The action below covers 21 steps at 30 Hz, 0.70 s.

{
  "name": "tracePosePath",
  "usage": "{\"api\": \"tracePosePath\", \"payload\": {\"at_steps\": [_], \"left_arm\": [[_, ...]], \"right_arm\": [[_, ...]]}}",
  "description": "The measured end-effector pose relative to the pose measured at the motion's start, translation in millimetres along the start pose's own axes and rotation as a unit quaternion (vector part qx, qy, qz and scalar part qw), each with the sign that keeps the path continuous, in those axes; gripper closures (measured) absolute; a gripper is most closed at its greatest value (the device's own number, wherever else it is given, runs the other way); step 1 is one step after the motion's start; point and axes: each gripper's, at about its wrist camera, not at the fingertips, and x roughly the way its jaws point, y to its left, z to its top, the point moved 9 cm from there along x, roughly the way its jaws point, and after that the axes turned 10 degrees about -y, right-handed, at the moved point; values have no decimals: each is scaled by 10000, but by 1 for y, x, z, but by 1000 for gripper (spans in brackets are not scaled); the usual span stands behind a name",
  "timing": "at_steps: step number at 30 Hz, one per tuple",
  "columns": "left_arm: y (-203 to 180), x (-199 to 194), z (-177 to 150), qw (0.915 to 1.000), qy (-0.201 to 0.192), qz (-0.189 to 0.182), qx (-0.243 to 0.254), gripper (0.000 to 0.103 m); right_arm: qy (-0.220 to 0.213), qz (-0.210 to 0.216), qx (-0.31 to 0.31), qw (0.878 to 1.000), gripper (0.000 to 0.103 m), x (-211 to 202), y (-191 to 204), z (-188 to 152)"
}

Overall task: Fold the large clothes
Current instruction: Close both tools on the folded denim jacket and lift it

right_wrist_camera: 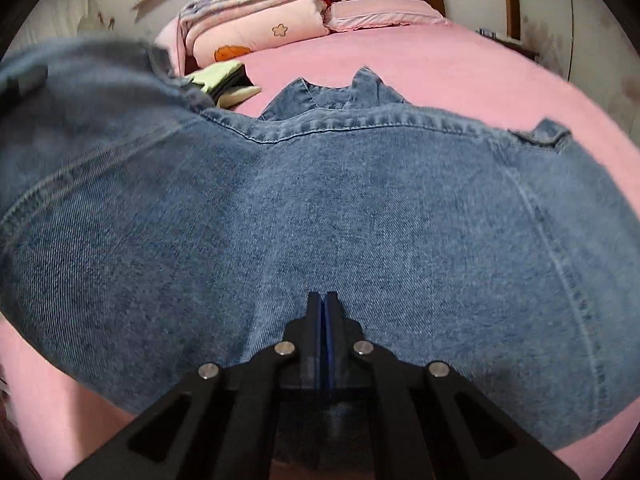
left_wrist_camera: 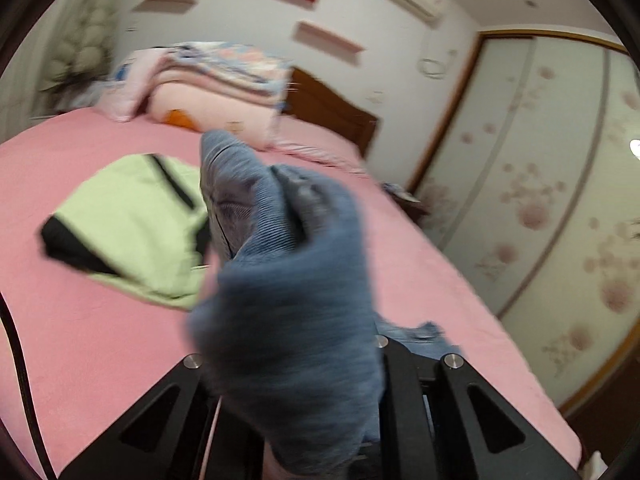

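Observation:
A blue denim garment (right_wrist_camera: 320, 200) lies spread across the pink bed (right_wrist_camera: 440, 68), collar (right_wrist_camera: 340, 92) at the far side. In the right wrist view its left part is raised and blurred. My right gripper (right_wrist_camera: 323, 300) is shut, its tips resting on the denim near the close edge; no fold of cloth shows between the pads. In the left wrist view a bunch of the denim (left_wrist_camera: 280, 260) stands up from my left gripper (left_wrist_camera: 292, 300), which is shut on it above the bed; the cloth hides its fingertips.
A folded light-green and black garment (left_wrist_camera: 132, 216) lies on the bed beyond the denim. Stacked pink quilts and pillows (left_wrist_camera: 208, 76) sit against the wooden headboard (left_wrist_camera: 332, 108). A flowered sliding wardrobe (left_wrist_camera: 560, 200) stands along the bed's right side.

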Motion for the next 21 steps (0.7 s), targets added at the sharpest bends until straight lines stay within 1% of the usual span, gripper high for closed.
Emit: {"api": "tracePosePath", "payload": {"at_steps": [4, 6, 7, 9, 10, 11, 13, 14, 16, 19, 21], "left_arm": [[-59, 23, -12, 9979, 139, -615, 157, 93], [-86, 37, -23, 9957, 267, -864, 216, 93], [-98, 44, -30, 9944, 335, -968, 250, 93], [-125, 61, -50, 9912, 574, -1129, 390, 93], [-136, 69, -60, 9898, 692, -1189, 369, 93], [-148, 78, -72, 9880, 790, -1268, 383, 93], [-166, 91, -91, 9848, 1038, -1289, 528, 93], [-174, 96, -101, 9834, 1126, -1315, 542, 93], [-191, 100, -119, 9803, 1277, -1395, 574, 93], [-219, 105, -141, 9750, 1407, -1523, 796, 93], [-234, 106, -159, 9700, 1542, -1587, 1010, 93]], "right_arm": [[-72, 335, 465, 9983, 102, -3, -8, 1], [-140, 565, 882, 9944, 103, -8, -17, 0], [-189, 713, 1157, 9905, 103, -14, -23, 0], [-339, 845, 1568, 9834, 103, -32, -40, -2], [-398, 820, 1679, 9816, 103, -42, -49, -4], [-389, 586, 1811, 9809, 103, -51, -66, -10], [-429, 612, 2273, 9709, 103, -74, -97, -22], [-439, 478, 2337, 9701, 103, -85, -110, -28], [-457, 197, 2246, 9732, 103, -111, -134, -41], [-369, -278, 2023, 9782, 103, -139, -159, -58], [-256, -511, 2109, 9758, 103, -149, -176, -71]]}}
